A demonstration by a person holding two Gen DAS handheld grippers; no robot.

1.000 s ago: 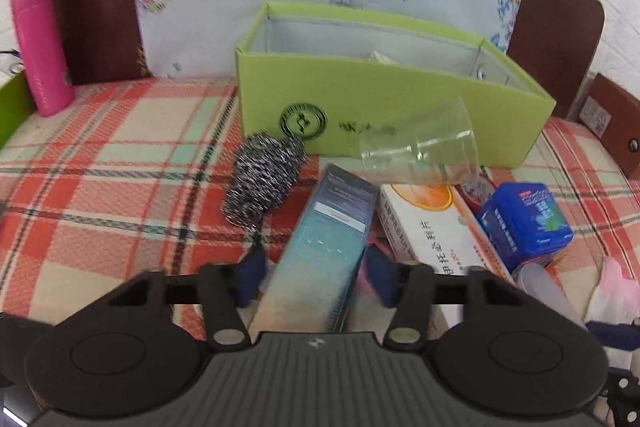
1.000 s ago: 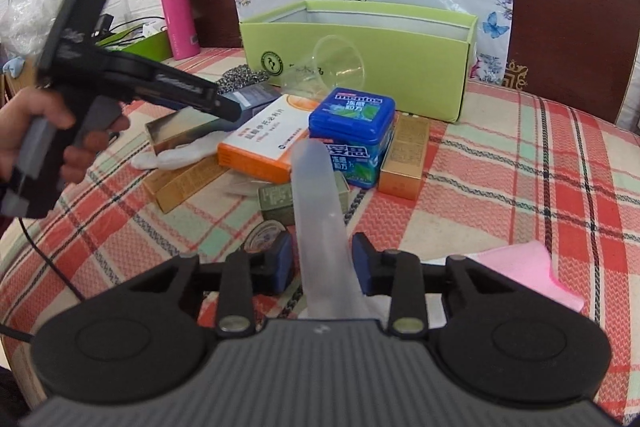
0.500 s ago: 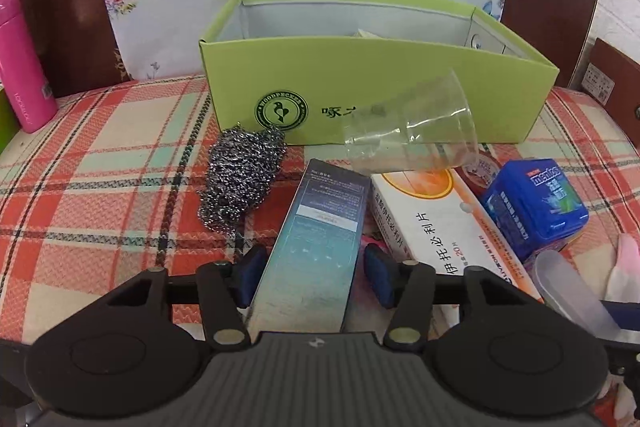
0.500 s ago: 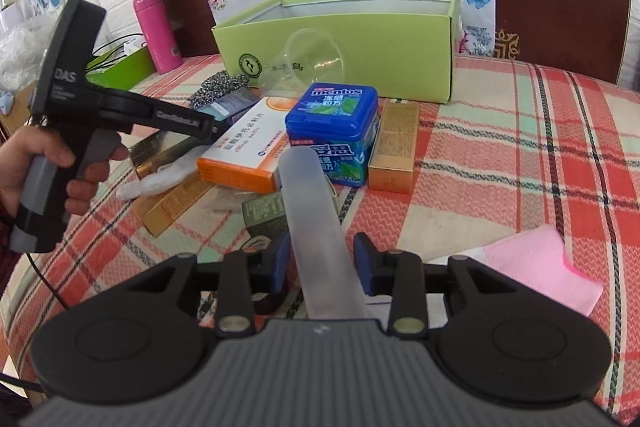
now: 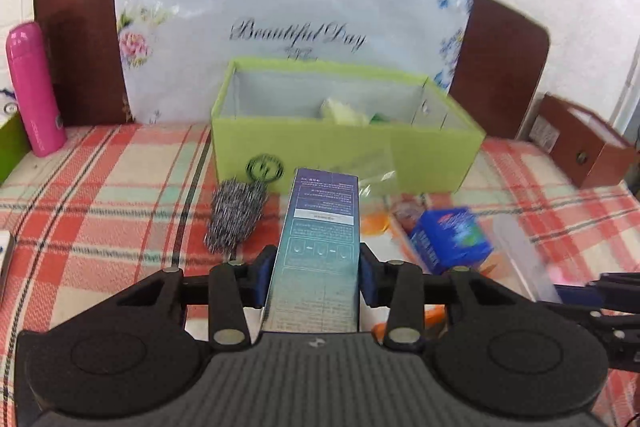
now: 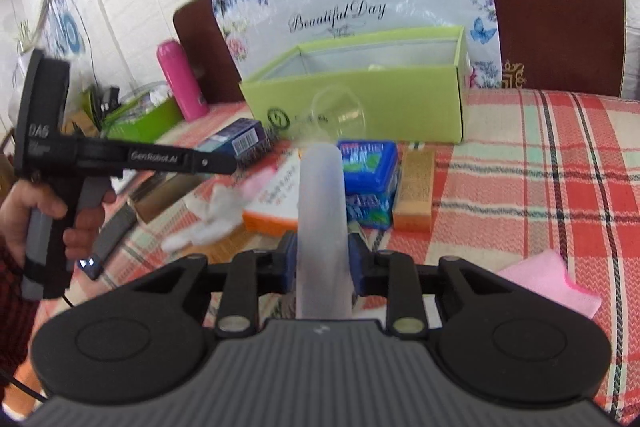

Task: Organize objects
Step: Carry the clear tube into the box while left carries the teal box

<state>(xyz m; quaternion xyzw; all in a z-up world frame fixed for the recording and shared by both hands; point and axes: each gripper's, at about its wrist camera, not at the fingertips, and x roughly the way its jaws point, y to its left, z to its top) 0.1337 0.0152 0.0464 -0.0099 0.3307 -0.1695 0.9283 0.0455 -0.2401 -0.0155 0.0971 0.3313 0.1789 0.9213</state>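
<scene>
Green box (image 5: 344,151) open-topped; clear cup (image 6: 340,115) lies against its front.

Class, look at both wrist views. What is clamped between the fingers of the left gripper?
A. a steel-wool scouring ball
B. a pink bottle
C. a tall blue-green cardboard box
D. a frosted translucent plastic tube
C: the left gripper presses its pads on the tall blue-green cardboard box; the right gripper holds the frosted translucent plastic tube.
</scene>
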